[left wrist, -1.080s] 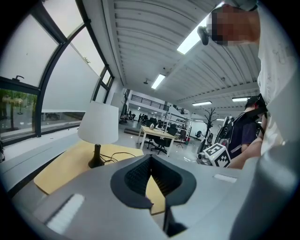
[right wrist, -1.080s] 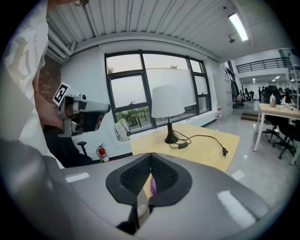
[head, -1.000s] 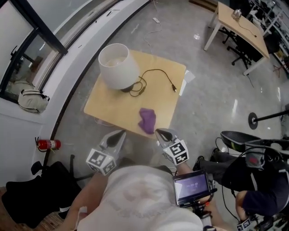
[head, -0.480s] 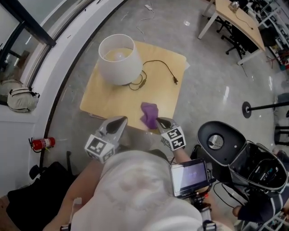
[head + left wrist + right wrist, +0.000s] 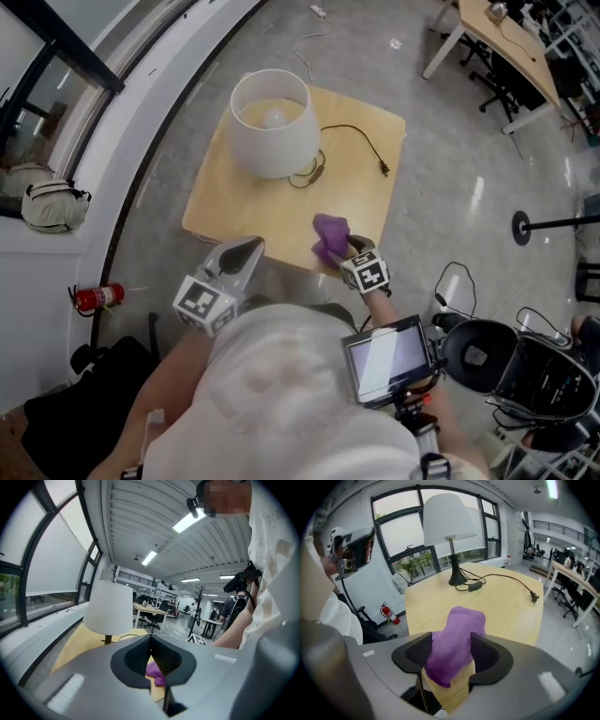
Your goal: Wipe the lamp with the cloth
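A white-shaded lamp (image 5: 274,122) stands at the far left of a square wooden table (image 5: 225,206), its black cord (image 5: 361,141) trailing right. The purple cloth (image 5: 330,236) lies bunched at the table's near edge. My right gripper (image 5: 349,251) points steeply down at it. In the right gripper view the cloth (image 5: 457,639) sits between the opening jaws of that gripper (image 5: 450,651), with the lamp (image 5: 447,517) beyond. My left gripper (image 5: 248,248) hangs off the near edge, shut and empty. The left gripper view has the lamp (image 5: 108,606) and cloth (image 5: 154,671) past its jaws (image 5: 151,641).
A curved window wall runs along the left, with a bag (image 5: 52,204) on its sill and a red fire extinguisher (image 5: 98,298) on the floor. A desk with chairs (image 5: 511,56) stands at the far right. A stand base (image 5: 523,227) and dark equipment (image 5: 525,370) sit to my right.
My right gripper has dropped forward onto the purple cloth at the table's near edge and now straddles it. The left gripper has shifted a little sideways.
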A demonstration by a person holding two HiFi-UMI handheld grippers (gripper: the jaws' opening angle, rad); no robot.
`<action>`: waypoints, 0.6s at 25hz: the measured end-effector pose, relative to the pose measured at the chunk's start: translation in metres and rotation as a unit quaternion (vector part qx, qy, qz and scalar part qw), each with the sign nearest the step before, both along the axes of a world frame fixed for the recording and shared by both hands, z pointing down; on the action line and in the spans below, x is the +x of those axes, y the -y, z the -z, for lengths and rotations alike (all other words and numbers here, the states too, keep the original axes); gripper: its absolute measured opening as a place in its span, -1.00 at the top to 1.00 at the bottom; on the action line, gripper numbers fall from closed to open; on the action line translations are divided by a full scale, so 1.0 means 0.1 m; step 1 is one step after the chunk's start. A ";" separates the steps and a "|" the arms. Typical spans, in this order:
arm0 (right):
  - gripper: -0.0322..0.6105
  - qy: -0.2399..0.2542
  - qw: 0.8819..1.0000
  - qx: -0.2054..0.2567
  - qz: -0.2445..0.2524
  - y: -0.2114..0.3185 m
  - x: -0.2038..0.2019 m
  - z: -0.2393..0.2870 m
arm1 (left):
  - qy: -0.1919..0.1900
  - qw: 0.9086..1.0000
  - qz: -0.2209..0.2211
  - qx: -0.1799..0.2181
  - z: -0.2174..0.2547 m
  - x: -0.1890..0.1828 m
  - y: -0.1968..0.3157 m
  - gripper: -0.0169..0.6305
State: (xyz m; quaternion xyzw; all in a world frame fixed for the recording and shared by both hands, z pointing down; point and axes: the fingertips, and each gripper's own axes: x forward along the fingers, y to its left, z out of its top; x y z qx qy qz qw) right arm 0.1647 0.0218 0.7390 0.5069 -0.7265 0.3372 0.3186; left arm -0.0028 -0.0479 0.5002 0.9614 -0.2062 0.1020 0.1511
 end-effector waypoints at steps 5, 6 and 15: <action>0.11 0.008 0.997 -0.040 -0.058 0.04 -0.06 -0.31 | 0.000 1.000 0.002 0.005 -0.01 -0.23 0.07 0.95; 0.23 0.001 0.997 -0.043 -0.067 0.04 -0.05 -0.33 | 0.000 1.000 0.001 0.005 -0.01 -0.27 0.09 0.95; 0.59 -0.017 0.993 -0.020 -0.116 0.12 0.03 -0.17 | -0.015 1.000 -0.011 0.007 -0.03 -0.46 0.38 0.95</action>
